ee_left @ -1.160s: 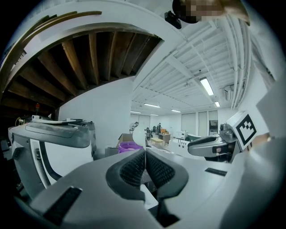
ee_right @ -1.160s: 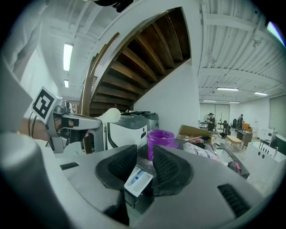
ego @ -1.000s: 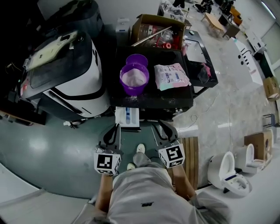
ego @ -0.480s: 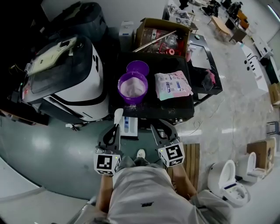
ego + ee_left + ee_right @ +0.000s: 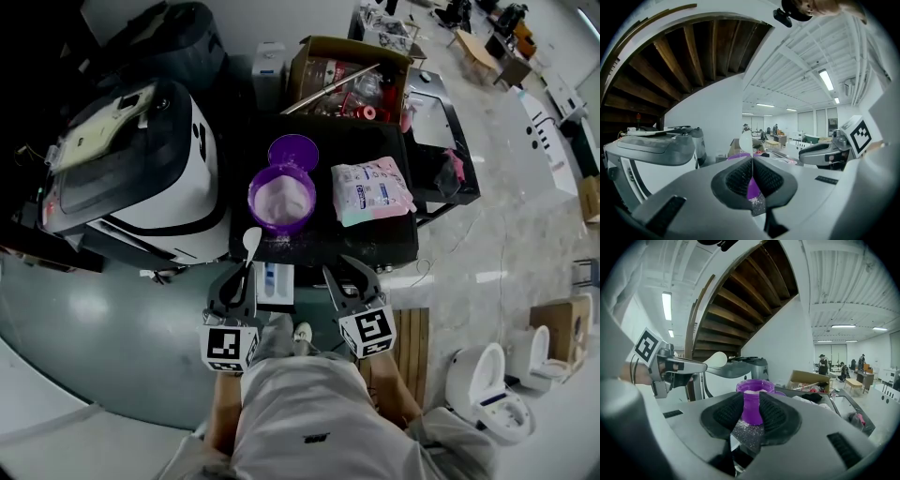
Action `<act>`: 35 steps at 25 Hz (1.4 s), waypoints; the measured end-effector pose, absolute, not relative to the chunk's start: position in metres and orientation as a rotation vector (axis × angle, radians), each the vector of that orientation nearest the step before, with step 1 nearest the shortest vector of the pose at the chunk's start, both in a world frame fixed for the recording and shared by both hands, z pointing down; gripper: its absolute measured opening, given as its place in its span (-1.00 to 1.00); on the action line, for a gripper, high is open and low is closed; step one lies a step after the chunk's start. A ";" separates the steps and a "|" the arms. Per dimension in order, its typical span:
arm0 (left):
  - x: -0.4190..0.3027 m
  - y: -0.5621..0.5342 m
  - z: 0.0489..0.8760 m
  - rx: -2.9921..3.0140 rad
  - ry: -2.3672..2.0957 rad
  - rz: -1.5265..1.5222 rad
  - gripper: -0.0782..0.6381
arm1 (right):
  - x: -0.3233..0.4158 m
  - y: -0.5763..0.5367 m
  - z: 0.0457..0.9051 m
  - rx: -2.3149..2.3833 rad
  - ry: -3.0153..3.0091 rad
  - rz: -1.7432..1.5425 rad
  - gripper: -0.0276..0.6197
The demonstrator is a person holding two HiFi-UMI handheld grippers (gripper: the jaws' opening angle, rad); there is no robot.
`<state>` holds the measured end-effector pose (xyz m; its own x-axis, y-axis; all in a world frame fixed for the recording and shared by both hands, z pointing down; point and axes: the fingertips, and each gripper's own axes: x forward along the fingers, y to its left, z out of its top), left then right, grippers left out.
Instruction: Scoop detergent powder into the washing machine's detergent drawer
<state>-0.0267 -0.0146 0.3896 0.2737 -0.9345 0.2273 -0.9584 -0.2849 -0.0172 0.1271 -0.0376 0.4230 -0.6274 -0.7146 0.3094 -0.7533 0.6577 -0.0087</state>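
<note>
Watching remotely, I see an open cardboard box point(image 5: 302, 70) full of clutter at the far side. A dark cloth point(image 5: 441, 161) with a pink patch lies right of it. A slatted wooden board point(image 5: 410, 342) rests on the floor point(image 5: 112, 328), with a white toilet point(image 5: 489, 386) nearby.

A big open test hall or workshop, not a home: ahead and left of the left gripper point(image 5: 240, 279) a washing machine point(image 5: 141, 169) stands on polished floor point(image 5: 112, 328); beyond the right gripper point(image 5: 345, 274) are a cardboard box point(image 5: 352, 66) of parts and far desks point(image 5: 473, 47); to its right, loose toilets point(image 5: 492, 375). Overhead run strip lights point(image 5: 826, 79) and a stair's timber underside point(image 5: 740, 296).
</note>
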 end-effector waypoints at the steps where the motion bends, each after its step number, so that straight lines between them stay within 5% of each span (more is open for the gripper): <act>1: -0.027 -0.020 0.390 2.412 -1.789 0.292 -0.74 | 0.127 -0.042 0.424 1.184 -2.592 0.200 -0.62; 35: -0.039 -0.174 0.425 2.565 -1.206 0.543 -0.74 | 0.087 -0.160 0.447 1.416 -2.329 0.247 -0.62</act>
